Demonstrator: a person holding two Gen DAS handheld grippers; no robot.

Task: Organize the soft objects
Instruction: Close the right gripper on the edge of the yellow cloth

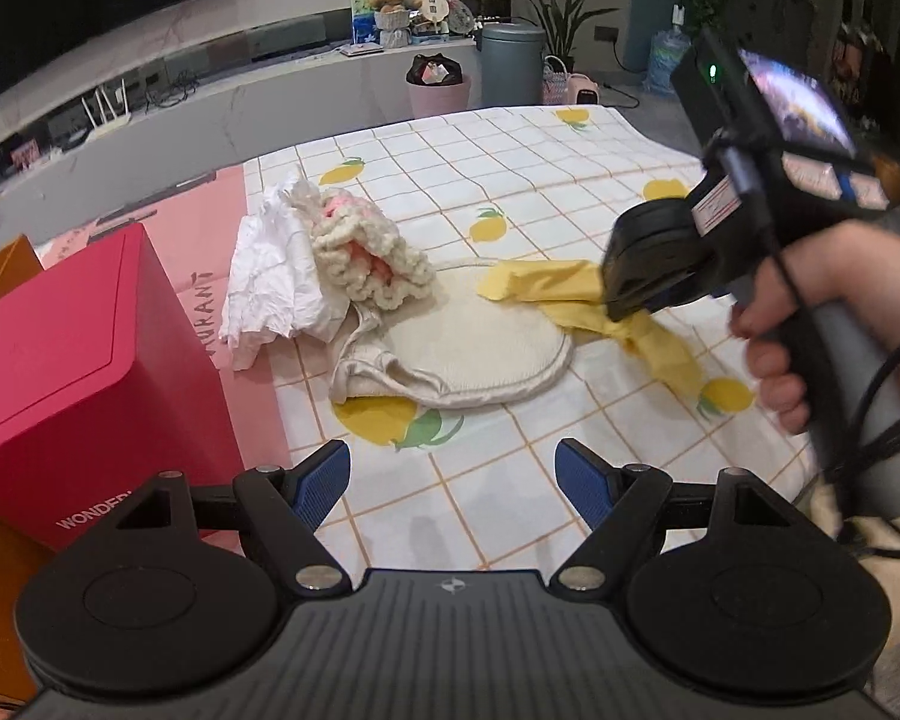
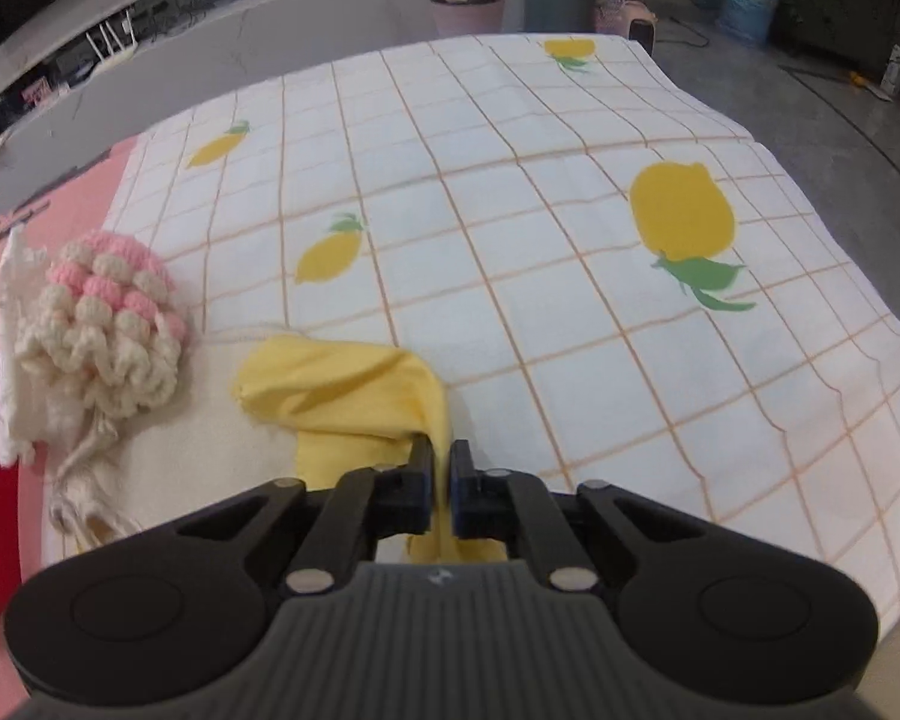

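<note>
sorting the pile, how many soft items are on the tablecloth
4: white cloth leftmost, crochet piece beside it, cream bag in front, yellow cloth pinched in the right claw. Others may hide underneath.

Yellow cloth [image 2: 342, 396]: thin, smooth, matt woven fabric; knitted piece [image 2: 105, 324]: chunky, loopy cream and pink yarn, rough-textured. Cream bag [image 1: 480, 348]: coarse matt canvas-like cloth with a slightly shiny hem; white cloth [image 1: 270, 282]: crumpled, thin, matt. Tablecloth [image 2: 570, 300]: smooth printed fabric; red box [image 1: 78, 372]: smooth card with slight sheen.
</note>
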